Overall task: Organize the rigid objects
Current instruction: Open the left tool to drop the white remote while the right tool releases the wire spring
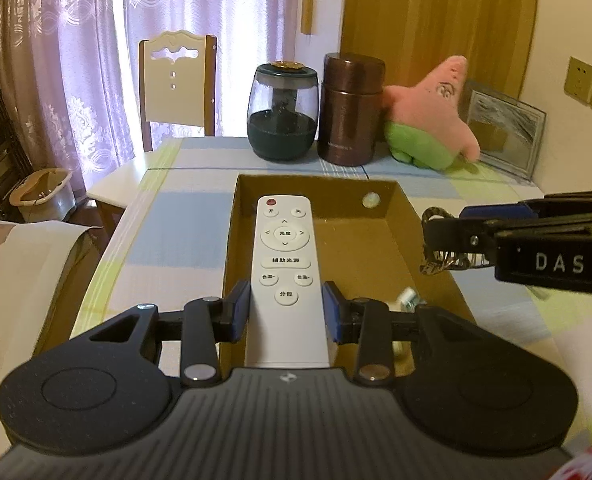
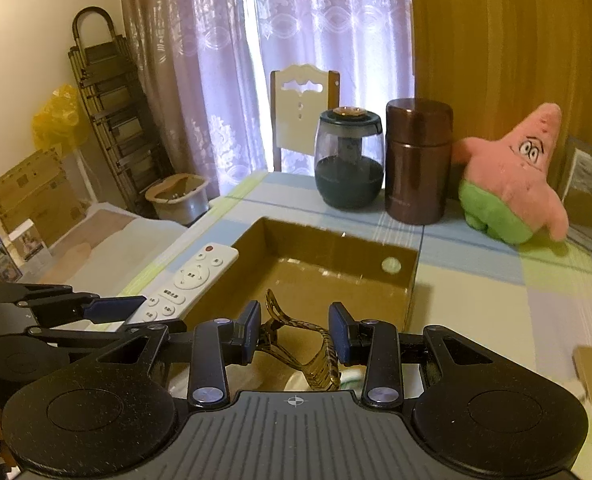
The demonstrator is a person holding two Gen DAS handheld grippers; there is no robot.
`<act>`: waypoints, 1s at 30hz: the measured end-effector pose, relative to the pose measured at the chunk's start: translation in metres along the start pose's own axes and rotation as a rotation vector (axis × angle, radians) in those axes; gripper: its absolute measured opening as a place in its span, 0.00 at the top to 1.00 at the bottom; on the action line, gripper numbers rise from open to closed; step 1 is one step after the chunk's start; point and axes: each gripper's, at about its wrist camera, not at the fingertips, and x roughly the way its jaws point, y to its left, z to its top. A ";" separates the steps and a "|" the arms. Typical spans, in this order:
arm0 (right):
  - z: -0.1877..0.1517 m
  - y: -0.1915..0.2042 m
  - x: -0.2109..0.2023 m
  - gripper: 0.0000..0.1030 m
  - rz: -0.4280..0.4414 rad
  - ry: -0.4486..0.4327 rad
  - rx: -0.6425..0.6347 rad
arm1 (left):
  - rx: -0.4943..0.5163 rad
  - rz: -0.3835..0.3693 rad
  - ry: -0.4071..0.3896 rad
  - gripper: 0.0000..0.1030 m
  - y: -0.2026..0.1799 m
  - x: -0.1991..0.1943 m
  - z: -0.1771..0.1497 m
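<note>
open box point(image 1: 375, 240) top, unobstructed

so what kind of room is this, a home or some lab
Most likely a lived-in home, perhaps a dining corner. A checked tablecloth covers the table, a dining chair stands before lace curtains, and a pink star plush toy sits beside a brown flask.

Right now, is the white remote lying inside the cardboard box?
No, the left claw grips the remote by its sides, holding it above the box rather than resting on its floor.
</note>
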 end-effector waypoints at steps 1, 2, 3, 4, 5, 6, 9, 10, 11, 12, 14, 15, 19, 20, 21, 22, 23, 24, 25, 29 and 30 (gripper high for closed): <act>0.002 -0.003 0.007 0.67 -0.004 -0.003 -0.002 | -0.001 -0.005 0.000 0.68 0.001 0.006 0.003; 0.003 -0.005 0.013 0.67 -0.008 -0.004 -0.001 | 0.003 -0.010 -0.001 0.68 0.001 0.012 0.006; 0.004 -0.007 0.018 0.67 -0.011 -0.006 0.001 | 0.011 -0.015 -0.001 0.68 0.001 0.018 0.009; 0.005 -0.010 0.024 0.67 -0.015 -0.008 0.004 | 0.021 -0.018 0.000 0.68 0.000 0.024 0.011; 0.006 -0.013 0.029 0.67 -0.018 -0.009 0.008 | 0.027 -0.022 0.002 0.68 0.000 0.029 0.014; 0.006 -0.015 0.034 0.67 -0.020 -0.010 0.012 | 0.029 -0.026 0.003 0.68 0.000 0.035 0.016; 0.008 -0.022 0.051 0.67 -0.025 -0.013 0.021 | 0.041 -0.032 0.003 0.68 0.001 0.048 0.023; 0.008 -0.024 0.056 0.67 -0.027 -0.015 0.023 | 0.044 -0.031 0.005 0.68 0.002 0.053 0.026; 0.009 -0.026 0.060 0.67 -0.031 -0.016 0.026 | 0.047 -0.030 0.008 0.68 0.003 0.058 0.027; 0.009 -0.028 0.064 0.67 -0.035 -0.016 0.029 | 0.050 -0.030 0.013 0.68 0.003 0.063 0.029; 0.008 -0.031 0.072 0.67 -0.044 -0.017 0.038 | 0.053 -0.029 0.022 0.68 0.004 0.074 0.031; 0.008 -0.033 0.075 0.67 -0.044 -0.018 0.042 | 0.057 -0.027 0.028 0.68 0.004 0.079 0.031; 0.007 -0.038 0.084 0.67 -0.047 -0.026 0.054 | 0.067 -0.025 0.040 0.68 0.004 0.092 0.033; 0.006 -0.039 0.085 0.67 -0.048 -0.026 0.058 | 0.072 -0.026 0.038 0.68 0.003 0.095 0.033; 0.006 -0.040 0.087 0.67 -0.048 -0.026 0.062 | 0.077 -0.027 0.036 0.68 0.003 0.097 0.033; 0.005 -0.041 0.088 0.67 -0.048 -0.026 0.064 | 0.081 -0.030 0.031 0.68 0.002 0.099 0.034; 0.005 -0.042 0.089 0.67 -0.047 -0.025 0.066 | 0.078 -0.028 0.029 0.68 0.002 0.101 0.035; 0.004 -0.042 0.089 0.67 -0.047 -0.024 0.067 | 0.068 -0.024 0.031 0.60 0.002 0.102 0.034; 0.004 -0.043 0.089 0.67 -0.045 -0.023 0.071 | 0.060 -0.025 0.032 0.53 0.003 0.102 0.034; 0.002 -0.043 0.090 0.67 -0.037 -0.023 0.079 | 0.041 -0.011 0.024 0.53 0.010 0.099 0.034; 0.002 -0.043 0.090 0.67 -0.036 -0.022 0.079 | 0.033 -0.009 0.018 0.53 0.012 0.097 0.035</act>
